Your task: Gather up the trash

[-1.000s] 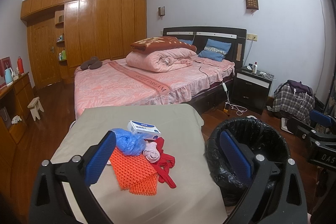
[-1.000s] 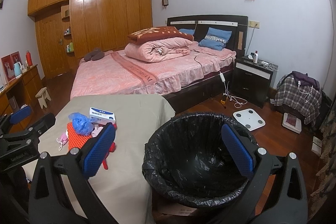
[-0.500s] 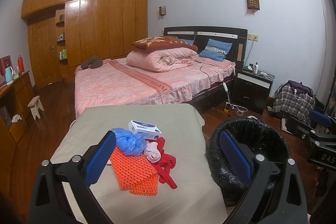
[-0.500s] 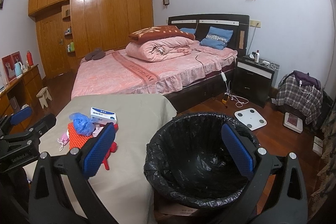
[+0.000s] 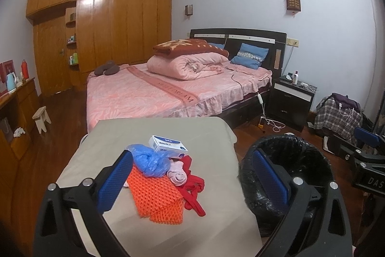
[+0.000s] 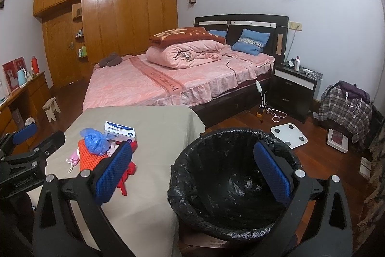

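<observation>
- Left claw released, above my surface; trash pile between its fingers.
- Right claw released over bin, pile at 10 o'clock.

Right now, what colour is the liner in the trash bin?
Black; the trash bin liner shows best in the right wrist view.

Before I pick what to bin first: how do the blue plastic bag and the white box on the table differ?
The blue plastic bag is crumpled and translucent; the white box is rigid, flat-sided and printed. The bag lies on the orange mesh; the box sits behind it, farther from the fingers. Both rest on the table, ungrasped.
</observation>
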`<state>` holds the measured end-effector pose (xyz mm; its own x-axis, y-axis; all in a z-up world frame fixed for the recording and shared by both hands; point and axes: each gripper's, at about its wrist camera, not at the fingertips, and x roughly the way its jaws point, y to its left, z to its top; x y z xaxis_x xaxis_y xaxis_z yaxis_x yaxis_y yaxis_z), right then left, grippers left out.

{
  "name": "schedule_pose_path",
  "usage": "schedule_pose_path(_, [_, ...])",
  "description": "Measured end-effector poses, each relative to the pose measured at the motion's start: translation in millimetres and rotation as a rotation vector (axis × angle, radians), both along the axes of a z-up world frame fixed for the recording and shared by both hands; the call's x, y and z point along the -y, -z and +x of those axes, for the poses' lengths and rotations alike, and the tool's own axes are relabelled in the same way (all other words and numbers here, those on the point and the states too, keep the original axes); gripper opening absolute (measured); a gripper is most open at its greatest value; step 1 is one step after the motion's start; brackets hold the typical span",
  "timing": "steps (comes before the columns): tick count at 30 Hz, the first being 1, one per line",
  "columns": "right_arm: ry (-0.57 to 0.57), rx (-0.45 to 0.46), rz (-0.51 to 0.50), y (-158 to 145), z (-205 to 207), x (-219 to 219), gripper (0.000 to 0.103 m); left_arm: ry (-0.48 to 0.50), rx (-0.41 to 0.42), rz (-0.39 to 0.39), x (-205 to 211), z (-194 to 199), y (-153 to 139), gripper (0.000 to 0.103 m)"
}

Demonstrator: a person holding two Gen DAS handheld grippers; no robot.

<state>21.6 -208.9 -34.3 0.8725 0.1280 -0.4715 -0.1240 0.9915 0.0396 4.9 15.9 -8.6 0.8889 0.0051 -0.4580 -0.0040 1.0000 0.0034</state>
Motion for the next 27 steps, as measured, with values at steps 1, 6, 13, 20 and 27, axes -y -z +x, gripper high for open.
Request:
schedule_pose_path(1, [-0.007,0.002,0.002,1,2,-2,0.098,-0.004,-0.004,-0.002,-2,2,2,0.097])
schedule_pose_path(6, [-0.035,-0.004,0.026,7,17,-10,0.098,-0.040,-0.001,0.018,-18,12,11,0.097])
schedule_pose_path(13, [-0.092,-0.028,0.064,30,57,-41,0.098,-0.150,-0.032,0.033,-70,30,40,0.097])
schedule_pose_path(20, [-0.153,-0.076,0.051,68,103,-91,0.098,-0.225,-0.048,0.036,-113,45,69,0.097])
schedule_pose_path(27, [-0.173,-0.138,0.038,93,131,-114,0.082,-0.193,-0.077,0.002,-122,73,88,0.091])
